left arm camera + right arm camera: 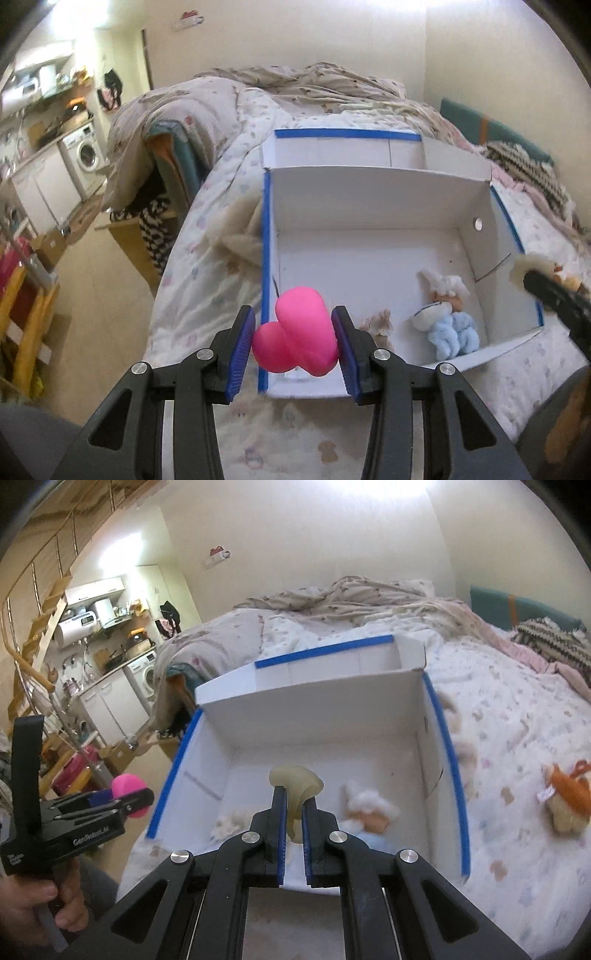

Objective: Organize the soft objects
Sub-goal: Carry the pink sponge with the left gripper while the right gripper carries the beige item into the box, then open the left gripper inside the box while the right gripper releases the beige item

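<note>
My left gripper is shut on a pink squishy toy, held above the near left corner of a white cardboard box with blue tape on its rims. The right gripper is shut on a pale yellowish soft toy over the same box. Inside the box lie a small doll in light blue and a little beige plush. In the right wrist view the left gripper and the pink toy show at the left, held by a hand.
The box rests on a bed with a floral quilt. An orange-haired plush doll lies on the bed to the right of the box. A striped blanket sits at the far right. Kitchen units and a washing machine stand beyond the bed.
</note>
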Motion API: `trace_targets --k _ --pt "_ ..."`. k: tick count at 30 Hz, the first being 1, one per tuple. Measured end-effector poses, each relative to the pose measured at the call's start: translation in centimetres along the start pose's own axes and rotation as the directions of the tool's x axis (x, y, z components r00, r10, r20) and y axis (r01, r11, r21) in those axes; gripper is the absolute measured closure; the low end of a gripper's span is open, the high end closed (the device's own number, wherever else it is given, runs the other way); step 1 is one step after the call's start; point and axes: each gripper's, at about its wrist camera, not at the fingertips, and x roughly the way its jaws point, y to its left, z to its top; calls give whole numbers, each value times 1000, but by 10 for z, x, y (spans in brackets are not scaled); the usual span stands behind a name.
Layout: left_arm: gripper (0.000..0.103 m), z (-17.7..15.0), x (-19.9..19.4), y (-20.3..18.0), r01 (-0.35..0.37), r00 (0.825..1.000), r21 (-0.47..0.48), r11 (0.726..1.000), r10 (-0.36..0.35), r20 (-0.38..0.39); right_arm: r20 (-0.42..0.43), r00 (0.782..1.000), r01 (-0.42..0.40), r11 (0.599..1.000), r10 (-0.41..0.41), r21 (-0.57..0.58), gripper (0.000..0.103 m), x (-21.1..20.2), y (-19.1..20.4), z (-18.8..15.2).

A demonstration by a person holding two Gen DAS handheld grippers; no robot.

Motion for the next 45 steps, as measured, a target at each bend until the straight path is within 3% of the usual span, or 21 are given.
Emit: trace_targets --k 14,21,34,45 --pt "64 26 50 -33 -7 999 65 998 10 -44 -54 998 27 1000 -27 -13 94 54 -9 23" --pt "64 19 70 -45 -7 997 102 995 14 -74 -154 987 51 999 -49 10 94 83 -21 -2" --pt "64 27 106 -57 -11 993 103 995 23 -114 -269 959 103 994 -90 35 94 109 -36 -15" --pt "64 31 120 -62 -19 990 100 995 33 -136 -288 953 108 994 -94 33 94 114 -35 -15"
